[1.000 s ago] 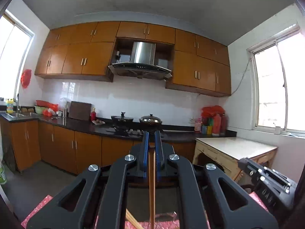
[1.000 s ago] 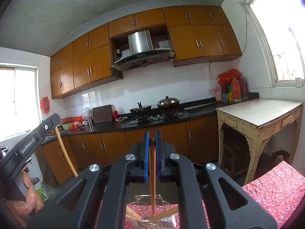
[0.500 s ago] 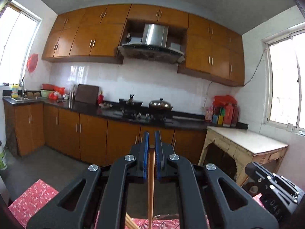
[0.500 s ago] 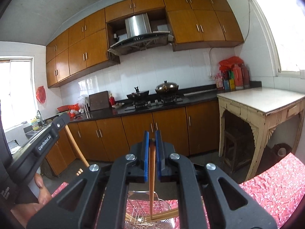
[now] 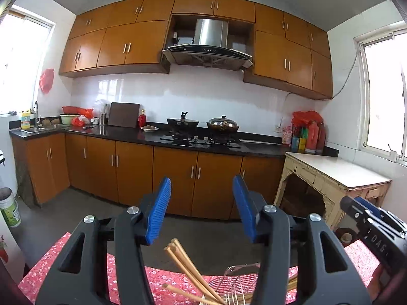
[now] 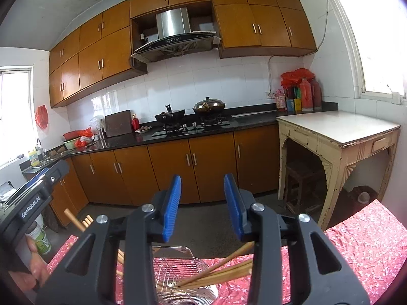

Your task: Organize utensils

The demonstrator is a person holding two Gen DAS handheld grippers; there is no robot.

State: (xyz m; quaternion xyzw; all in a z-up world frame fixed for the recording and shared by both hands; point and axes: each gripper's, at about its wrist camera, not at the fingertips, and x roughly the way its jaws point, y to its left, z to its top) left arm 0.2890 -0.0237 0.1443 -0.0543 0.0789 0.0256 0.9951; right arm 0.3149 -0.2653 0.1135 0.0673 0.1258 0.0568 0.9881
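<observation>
My left gripper [image 5: 202,208] is open and empty, its blue pads wide apart above the table. Below it several wooden chopsticks [image 5: 188,269] lean out of a wire basket [image 5: 241,277]. My right gripper [image 6: 202,203] is also open and empty. Under it the same wire basket [image 6: 175,269] holds several chopsticks [image 6: 223,272] that lean to the right over its rim. More chopstick ends [image 6: 76,222] stick up at the left. The left gripper's body [image 6: 33,198] shows at the left edge of the right wrist view.
A red flowered cloth [image 6: 356,244] covers the table under the basket. Beyond lie the kitchen floor, orange cabinets [image 5: 132,170], a black counter with two pots [image 5: 203,124], and a cream side table [image 6: 338,132] at the right.
Both grippers have opened and let go of the chopstick each held. The chopsticks now rest in the wire basket. Both views have tilted down a little.
</observation>
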